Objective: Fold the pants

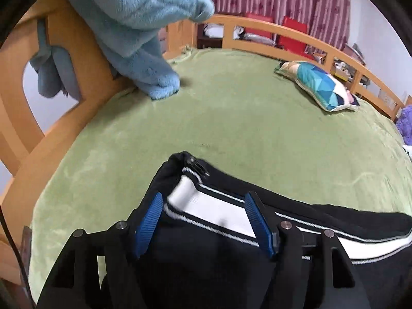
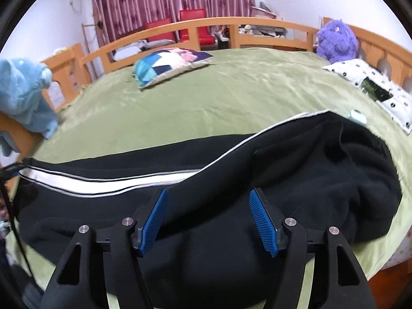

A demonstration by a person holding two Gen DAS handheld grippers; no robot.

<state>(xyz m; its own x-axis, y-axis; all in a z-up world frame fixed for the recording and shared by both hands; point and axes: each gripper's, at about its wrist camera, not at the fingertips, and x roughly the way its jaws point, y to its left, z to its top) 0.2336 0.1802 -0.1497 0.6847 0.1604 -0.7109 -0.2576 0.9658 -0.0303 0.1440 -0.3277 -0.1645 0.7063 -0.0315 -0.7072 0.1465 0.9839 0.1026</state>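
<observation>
Pants: black, with a white stripe edged in thin piping down the side; they lie stretched across the near part of the bed, right under both my grippers.
Leg end: in my left wrist view the cuff sits just ahead of my fingers, its corner turned up, with a small dark zip or fastener on it (too blurred to say which).
Waist end: in my right wrist view the fabric bunches into a rumpled dark heap to the right of my fingers.
Left gripper: my jaws stand well apart; the white stripe shows between the blue pads, but neither pad presses on the cloth, so I hold nothing.
Right gripper: also wide apart, over plain black fabric; the pads do not pinch it and nothing is gripped.
Bed cover: green, plush, fairly smooth, carrying everything.
Bed rail: light wood, curving around the far side.
Blue plush toy: at the left corner, leaning on the wooden frame, its foot on the green cover.
Patchwork cushion: blue, white and pink, far side, well apart from the pants.
Purple plush toy: far right corner, against the rail.
White patterned pillow: right edge of the bed, near the waist heap but not touching it.
</observation>
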